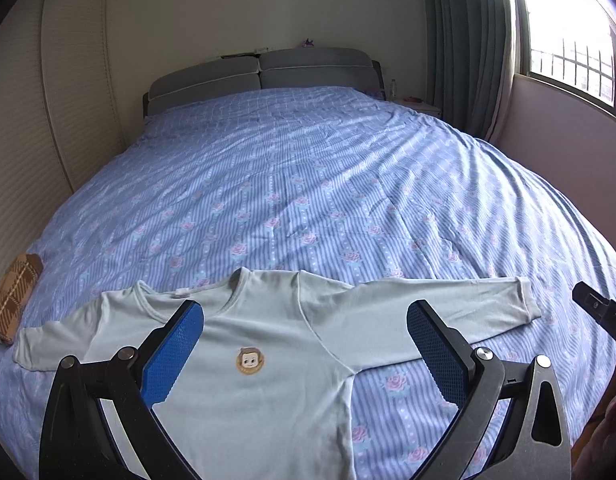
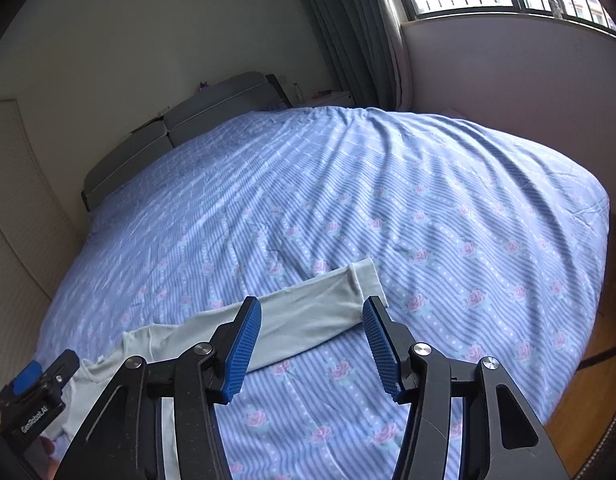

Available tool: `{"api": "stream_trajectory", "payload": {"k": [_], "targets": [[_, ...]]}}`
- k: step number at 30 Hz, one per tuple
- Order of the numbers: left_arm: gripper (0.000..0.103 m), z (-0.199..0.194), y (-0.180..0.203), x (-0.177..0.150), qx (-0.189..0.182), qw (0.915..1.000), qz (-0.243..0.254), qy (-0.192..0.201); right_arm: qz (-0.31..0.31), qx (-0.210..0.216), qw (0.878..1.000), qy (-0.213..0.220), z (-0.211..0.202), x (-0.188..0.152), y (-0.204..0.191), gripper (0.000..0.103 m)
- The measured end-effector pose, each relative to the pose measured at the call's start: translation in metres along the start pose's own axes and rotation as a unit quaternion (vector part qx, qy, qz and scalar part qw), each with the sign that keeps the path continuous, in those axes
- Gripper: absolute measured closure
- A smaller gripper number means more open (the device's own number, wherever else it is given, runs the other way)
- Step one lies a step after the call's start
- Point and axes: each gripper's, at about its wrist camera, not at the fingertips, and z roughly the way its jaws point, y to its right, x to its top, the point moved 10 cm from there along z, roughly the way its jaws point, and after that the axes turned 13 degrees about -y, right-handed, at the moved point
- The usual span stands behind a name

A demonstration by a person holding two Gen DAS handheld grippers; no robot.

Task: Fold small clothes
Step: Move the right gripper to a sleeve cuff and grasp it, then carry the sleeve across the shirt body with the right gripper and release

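Note:
A small pale green long-sleeved shirt (image 1: 267, 340) lies flat and face up on the bed, sleeves spread to both sides, with a round face patch (image 1: 249, 361) on the chest. My left gripper (image 1: 303, 320) is open and empty, hovering over the chest of the shirt. My right gripper (image 2: 312, 312) is open and empty, hovering over the shirt's right sleeve (image 2: 308, 308) close to its cuff (image 2: 366, 278). The right gripper's edge shows in the left wrist view (image 1: 600, 312); the left gripper's body shows in the right wrist view (image 2: 39, 392).
The bed (image 1: 308, 184) has a blue striped cover with pink roses and a grey headboard (image 1: 259, 76). A brown plaid item (image 1: 11, 300) lies at the bed's left edge. A window (image 1: 580, 48) and curtain are on the right, wooden floor (image 2: 580, 392) beside the bed.

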Motion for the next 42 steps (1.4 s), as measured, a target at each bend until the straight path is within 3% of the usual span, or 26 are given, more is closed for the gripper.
{"api": "stream_trajectory", "payload": {"k": [6,12,17,19,22,27,34,42], "targets": [[0.0,0.042,0.024,0.007,-0.005,0.9999,-0.002,-0.013,0.039,-0.018,0.999,-0.024,0.051,0.003,0.032,0.049],[0.0,0.066,0.03,0.002,-0.003,0.9996,-0.011,-0.026,0.079,-0.017,0.995,-0.058,0.093,-0.005,0.059,0.065],[0.0,0.077,0.029,-0.003,-0.001,0.9992,-0.016,-0.037,0.1,-0.007,0.992,-0.077,0.117,-0.013,0.069,0.066],[0.0,0.078,0.028,-0.003,0.001,0.9991,-0.016,-0.038,0.111,0.004,0.99,-0.084,0.124,-0.013,0.069,0.07],[0.0,0.078,0.026,-0.001,0.002,0.999,-0.019,-0.04,0.119,0.035,0.989,-0.082,0.13,-0.012,0.067,0.089],[0.0,0.068,0.016,0.001,0.005,0.9991,-0.026,-0.033,0.116,0.038,0.99,-0.063,0.118,-0.007,0.062,0.092],[0.0,0.041,-0.025,-0.001,0.016,0.9986,-0.044,-0.025,0.053,0.029,0.998,-0.015,0.076,0.014,0.011,0.092],[0.0,0.003,-0.123,-0.003,0.04,0.9941,-0.1,-0.008,-0.052,0.064,0.996,0.038,0.031,0.023,-0.11,0.092]]}}
